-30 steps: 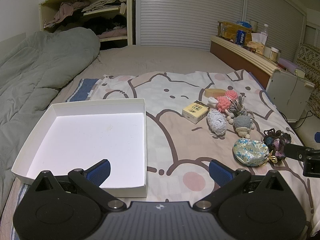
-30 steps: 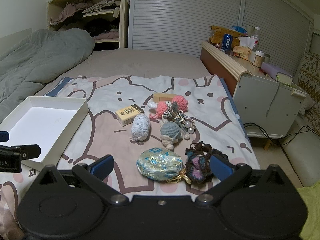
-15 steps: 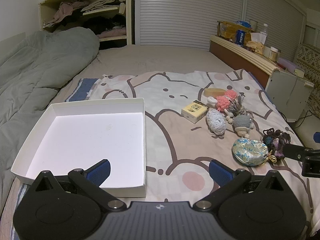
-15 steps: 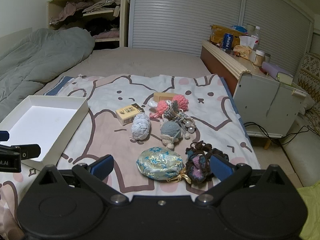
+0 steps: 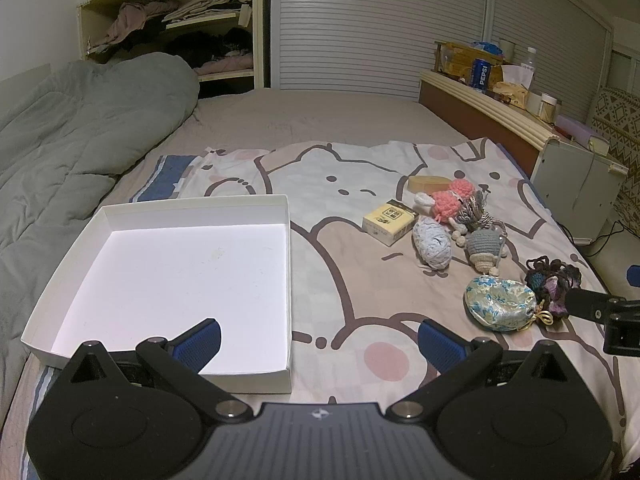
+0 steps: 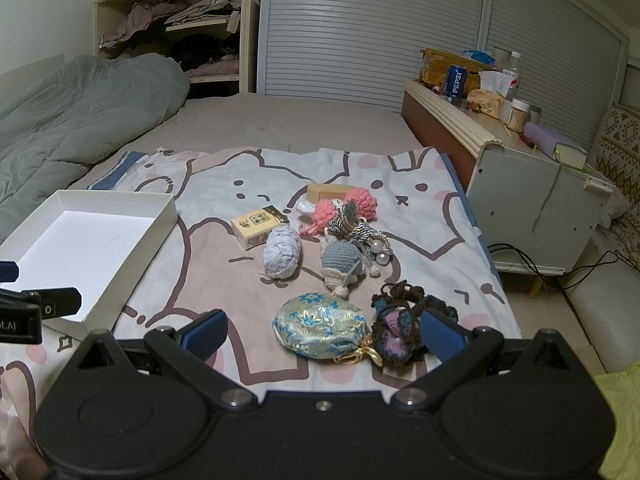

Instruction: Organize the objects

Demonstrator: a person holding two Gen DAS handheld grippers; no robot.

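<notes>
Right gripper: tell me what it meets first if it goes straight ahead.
Probably the brocade pouch, lying on the blanket between the open right gripper fingers; the dark crochet piece is beside it. Depth is uncertain.

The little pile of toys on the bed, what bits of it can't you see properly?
- Tan flat box, right wrist view: its front is hidden behind the pink crochet toy.
- Dark crochet piece, right wrist view: its right side is covered by the right tool finger; in the left wrist view that tool's arm hides part of it.
- Yellow box: print too small to read.
- Grey tassel tangle: separate pieces cannot be told apart.
</notes>
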